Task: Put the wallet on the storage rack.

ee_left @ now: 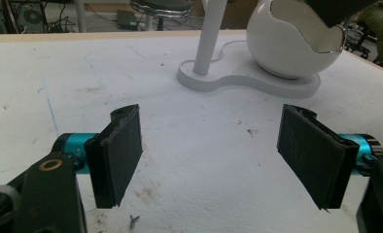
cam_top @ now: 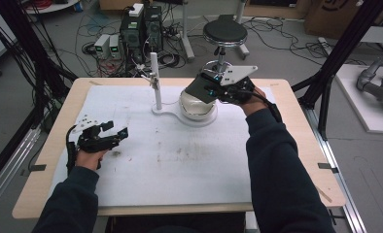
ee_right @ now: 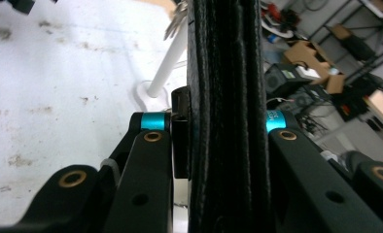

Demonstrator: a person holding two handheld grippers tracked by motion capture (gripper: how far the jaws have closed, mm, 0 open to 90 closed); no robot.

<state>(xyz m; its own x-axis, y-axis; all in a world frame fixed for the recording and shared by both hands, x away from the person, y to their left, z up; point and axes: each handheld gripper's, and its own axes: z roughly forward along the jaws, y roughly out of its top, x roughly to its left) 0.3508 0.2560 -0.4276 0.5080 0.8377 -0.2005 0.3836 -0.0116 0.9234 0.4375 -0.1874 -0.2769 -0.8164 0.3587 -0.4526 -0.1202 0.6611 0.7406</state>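
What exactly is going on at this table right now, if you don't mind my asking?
A person works at the table with a hand-held gripper in each hand. The right gripper is clamped on a black wallet, holding it above the white egg-shaped bowl that sits on a white stand with an upright post. The left gripper rests low over the white mat with its jaws wide apart and nothing between them.

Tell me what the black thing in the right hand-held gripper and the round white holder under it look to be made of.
Black wallet: probably leather or imitation leather, matte; a fine grain and stacked folded layers show along its edge. Round white holder: likely glazed ceramic or glossy plastic; its smooth shell shines, and the rim of its cut-out opening reflects light. Which of the two cannot be told.
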